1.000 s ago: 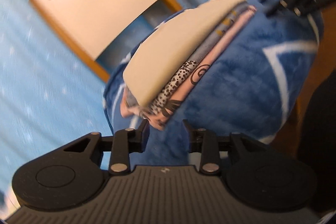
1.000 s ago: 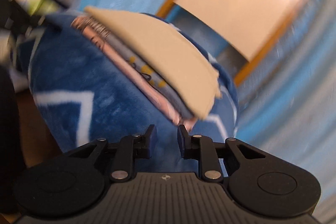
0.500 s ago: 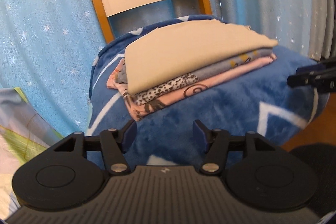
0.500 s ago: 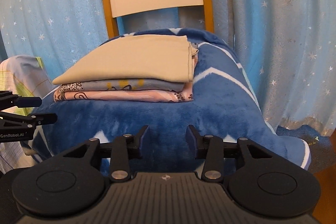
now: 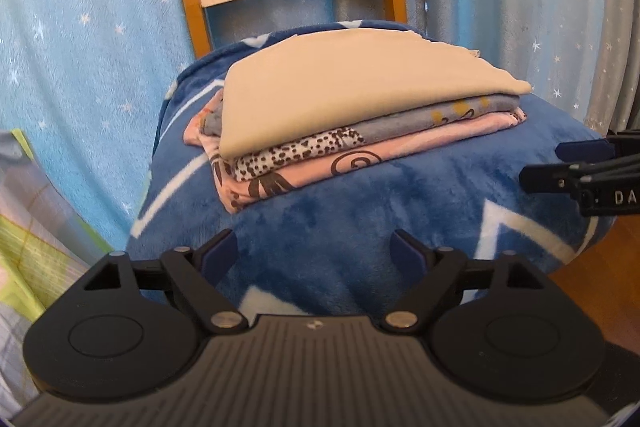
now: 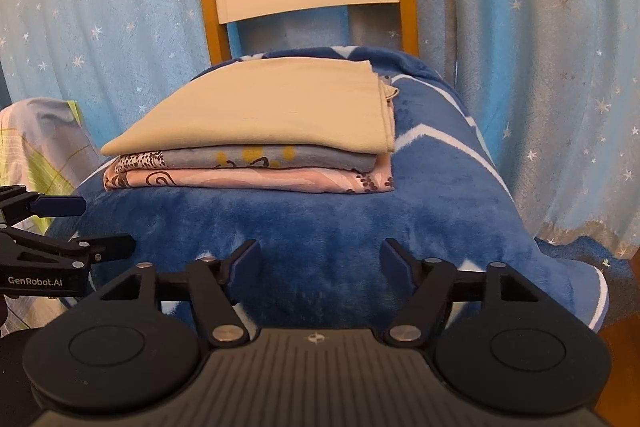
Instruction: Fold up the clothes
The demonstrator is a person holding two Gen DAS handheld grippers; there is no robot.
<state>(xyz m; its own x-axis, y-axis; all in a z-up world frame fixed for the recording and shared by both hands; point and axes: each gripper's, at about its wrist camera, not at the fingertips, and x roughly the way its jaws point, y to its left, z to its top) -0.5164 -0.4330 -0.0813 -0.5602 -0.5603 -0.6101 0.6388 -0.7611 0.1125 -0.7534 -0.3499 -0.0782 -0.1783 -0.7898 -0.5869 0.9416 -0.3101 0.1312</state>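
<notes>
Both tools are matte black plastic: a ribbed grey-black body, two round discs at the sides, and linkage arms pinned with silver screws. The left gripper and right gripper carry dark blue pads. White lettering "GenRobot.AI" marks the left one's side.

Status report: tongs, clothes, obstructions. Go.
Left tongs open, empty. Right tongs open, empty. Folded stack on blue blanket, beige piece on top. Nothing between tongs and stack.
</notes>
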